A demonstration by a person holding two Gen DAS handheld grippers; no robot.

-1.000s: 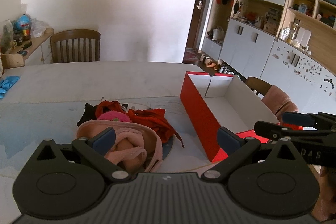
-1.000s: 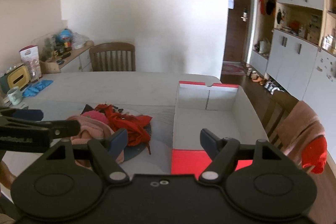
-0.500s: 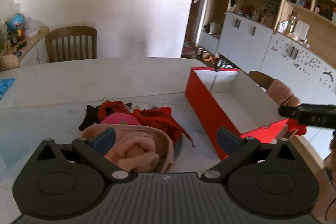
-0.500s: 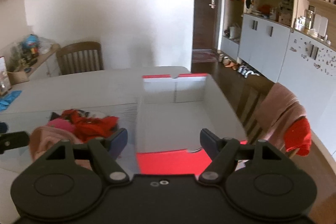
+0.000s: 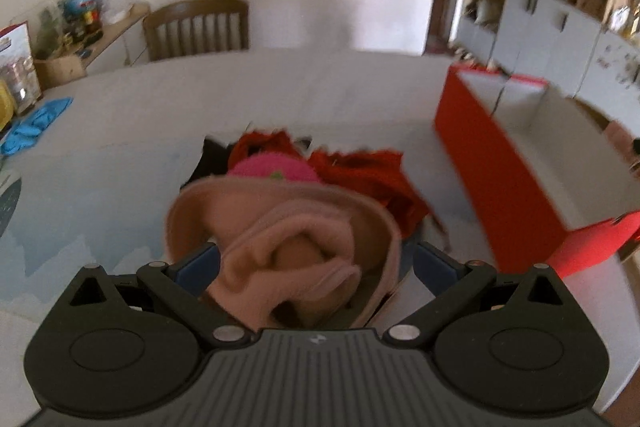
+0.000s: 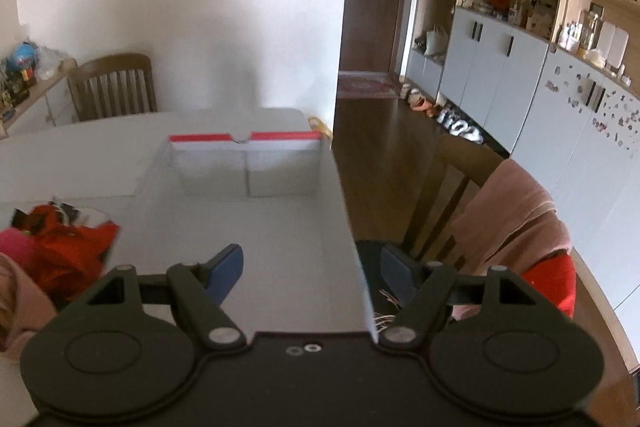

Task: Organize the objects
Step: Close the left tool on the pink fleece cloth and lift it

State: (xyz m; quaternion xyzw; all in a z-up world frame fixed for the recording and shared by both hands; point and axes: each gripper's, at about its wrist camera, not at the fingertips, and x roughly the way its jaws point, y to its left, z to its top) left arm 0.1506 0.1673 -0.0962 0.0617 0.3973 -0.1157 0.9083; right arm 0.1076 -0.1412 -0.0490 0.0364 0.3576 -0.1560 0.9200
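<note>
A heap of clothes lies on the white table [image 5: 280,87]: a pink fleece garment [image 5: 288,239] in front, a magenta piece [image 5: 272,169], a red cloth [image 5: 360,175] and a black piece [image 5: 208,163] behind. My left gripper [image 5: 316,265] is open, its blue pads on either side of the pink garment. A red box [image 5: 492,163] with a white inside stands to the right. My right gripper [image 6: 312,267] is open over the box [image 6: 248,171], straddling its right wall with nothing held. The heap's red cloth [image 6: 60,243] shows at the left edge of the right wrist view.
A wooden chair [image 5: 196,27] stands at the table's far side. Blue gloves [image 5: 36,123] lie far left, near a cluttered sideboard [image 5: 80,23]. Right of the table, a chair holds a pink towel [image 6: 516,219] and a red cloth [image 6: 552,283]. Grey cabinets [image 6: 500,67] line the right wall.
My left gripper has dropped closer over the pink garment, which now fills the gap between its fingers. The right gripper has swung right, from facing the heap to hanging over the box.
</note>
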